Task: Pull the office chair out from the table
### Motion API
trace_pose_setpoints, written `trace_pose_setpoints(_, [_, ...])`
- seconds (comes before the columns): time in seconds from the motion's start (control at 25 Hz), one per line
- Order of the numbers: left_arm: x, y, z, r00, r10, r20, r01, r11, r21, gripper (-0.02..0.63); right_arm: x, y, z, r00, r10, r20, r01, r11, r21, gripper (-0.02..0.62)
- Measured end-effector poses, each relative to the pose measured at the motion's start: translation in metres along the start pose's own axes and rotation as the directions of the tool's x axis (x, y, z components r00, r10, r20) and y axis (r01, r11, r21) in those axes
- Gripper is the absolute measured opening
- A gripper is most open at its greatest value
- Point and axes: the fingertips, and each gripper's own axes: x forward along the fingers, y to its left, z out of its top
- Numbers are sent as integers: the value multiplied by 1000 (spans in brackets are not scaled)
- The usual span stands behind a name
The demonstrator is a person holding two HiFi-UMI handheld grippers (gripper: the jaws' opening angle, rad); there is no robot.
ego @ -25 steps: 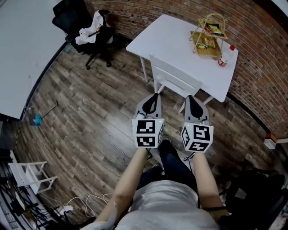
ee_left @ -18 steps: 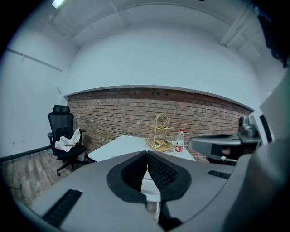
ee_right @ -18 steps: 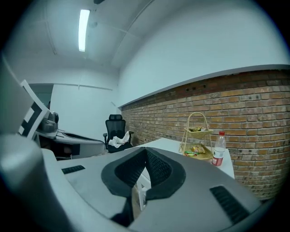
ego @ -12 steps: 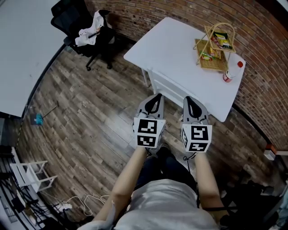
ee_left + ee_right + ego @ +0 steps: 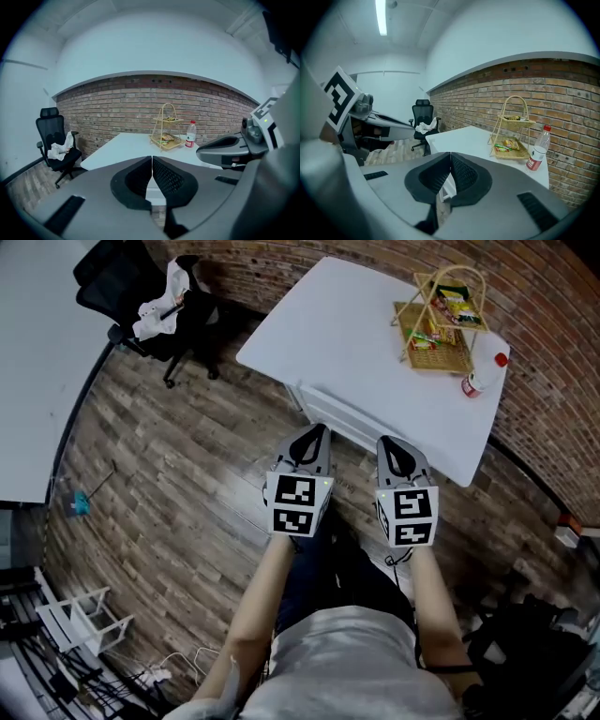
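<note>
Both forearms reach forward side by side from the person's body, and each hand carries its tool pointed ahead and a little downward. The left tool (image 5: 315,431) is closed with its two jaws pressed together and nothing between them. The right tool (image 5: 390,441) is closed in the same way and also empty. Their tips are just beside the near edge of the white surface (image 5: 337,324).

The white chair (image 5: 333,413) is pushed in under this surface, right in front of the two tools, and only a narrow part of its back is visible. Neither tool holds it.

On the far corner of the surface stands a two-level wire basket (image 5: 441,320) with snacks, and a plastic bottle (image 5: 478,376) with a red cap is beside it. A brick wall runs behind. To the left, well apart on the wooden floor (image 5: 169,456), stands a black office chair (image 5: 141,287) with a white cloth (image 5: 159,301) on its seat.
</note>
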Motion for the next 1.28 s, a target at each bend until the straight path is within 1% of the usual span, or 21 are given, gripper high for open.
trace_pose_setpoints(0.08, [13,-1,-1,999,-51,-20,51,999,19,15,7,-2,-2,1000,-2,-14,2,1000,0,15])
trace_pose_setpoints(0.24, [43,0,2,990,-127,-60,132,987,94,15,27,-8,-3,999,-9,-38,9,1000,10,14])
trace_pose_setpoints(0.4, [66,14,4,977,-191,-92,202,972,124,15,52,-13,-5,995,-40,-94,44,998,36,15])
trace_pose_setpoints(0.48, [76,19,-1,967,-227,-119,244,958,153,15,62,-16,-7,991,-65,-118,70,997,32,15])
trace_pose_setpoints(0.56, [84,23,-8,951,-265,-158,292,938,185,15,71,-14,-8,987,-69,-142,75,997,32,15])
trace_pose_setpoints(0.64, [91,24,-12,936,-293,-194,333,917,219,17,77,-7,-11,984,-42,-171,46,999,18,15])
trace_pose_setpoints(0.72, [100,25,-13,922,-316,-222,367,896,249,17,84,-4,-14,979,-23,-201,20,1000,-16,15])
trace_pose_setpoints(0.8, [106,23,-15,903,-347,-254,411,871,269,17,88,-4,-18,975,-27,-222,17,999,-47,15])
trace_pose_setpoints(0.88, [111,20,-19,879,-377,-290,457,841,291,17,91,-4,-21,972,-33,-233,20,998,-58,16])
trace_pose_setpoints(0.96, [116,16,-21,857,-399,-325,497,804,325,17,94,-6,-23,967,-32,-251,18,998,-59,17])
trace_pose_setpoints(1.04, [120,13,-24,834,-419,-361,538,763,358,17,98,-6,-27,959,-32,-281,14,998,-67,17])
trace_pose_setpoints(1.08, [122,11,-26,818,-433,-378,562,741,368,17,100,-6,-29,955,-29,-296,7,997,-74,52])
trace_pose_setpoints(1.12, [123,9,-28,801,-449,-396,587,718,375,17,102,-5,-31,950,-22,-311,-3,997,-82,107])
trace_pose_setpoints(1.16, [124,7,-30,783,-464,-414,612,694,378,18,104,-4,-33,946,-17,-325,-14,996,-91,129])
trace_pose_setpoints(1.24, [127,6,-35,751,-481,-453,652,651,388,27,106,-4,-36,937,-15,-350,-24,994,-108,130])
trace_pose_setpoints(1.28, [128,7,-38,738,-479,-476,666,631,398,51,108,-3,-38,932,-15,-363,-29,993,-116,130])
